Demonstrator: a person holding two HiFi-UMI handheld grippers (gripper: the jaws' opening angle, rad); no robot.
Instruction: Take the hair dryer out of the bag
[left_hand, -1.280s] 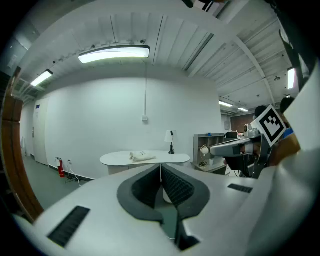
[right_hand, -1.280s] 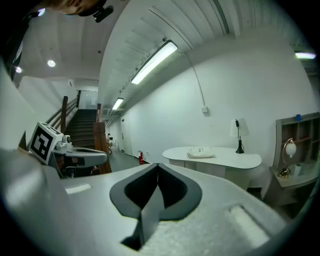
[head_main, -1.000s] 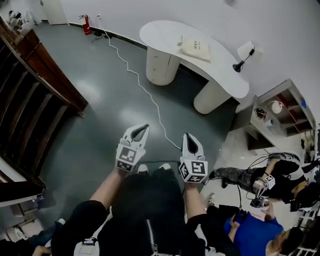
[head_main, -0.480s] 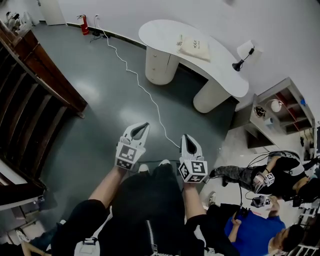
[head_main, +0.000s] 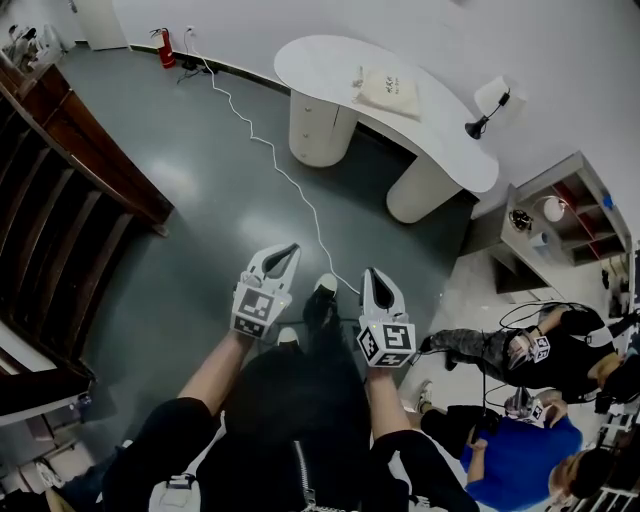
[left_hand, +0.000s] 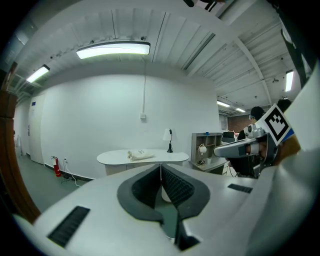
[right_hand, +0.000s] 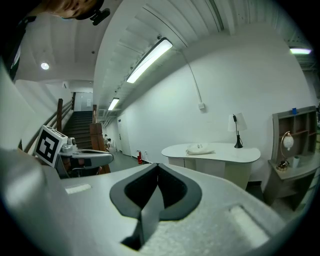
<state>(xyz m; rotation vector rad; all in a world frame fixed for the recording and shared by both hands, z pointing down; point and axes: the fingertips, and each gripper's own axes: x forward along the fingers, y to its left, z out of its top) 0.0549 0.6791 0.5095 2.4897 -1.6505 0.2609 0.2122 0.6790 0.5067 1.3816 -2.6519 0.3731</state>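
Observation:
A cream cloth bag (head_main: 388, 92) lies on the curved white table (head_main: 330, 60) across the room; no hair dryer shows. The bag is small and far off in the left gripper view (left_hand: 141, 155) and in the right gripper view (right_hand: 200, 148). My left gripper (head_main: 290, 250) and right gripper (head_main: 371, 273) are held side by side in front of my body, over the grey floor, pointing toward the table. In each gripper's own view, left (left_hand: 160, 167) and right (right_hand: 158, 166), the jaws are pressed together with nothing between them.
A white cable (head_main: 290, 180) snakes across the floor from the wall toward my feet. A black desk lamp (head_main: 487, 110) stands at the table's right end, beside a shelf unit (head_main: 560, 215). A wooden stair railing (head_main: 70, 170) runs along the left. People (head_main: 530, 360) sit at the lower right.
One of my shoes has come forward between the two grippers. The grippers keep the same pose, both shut. The seated people at the right have shifted a little.

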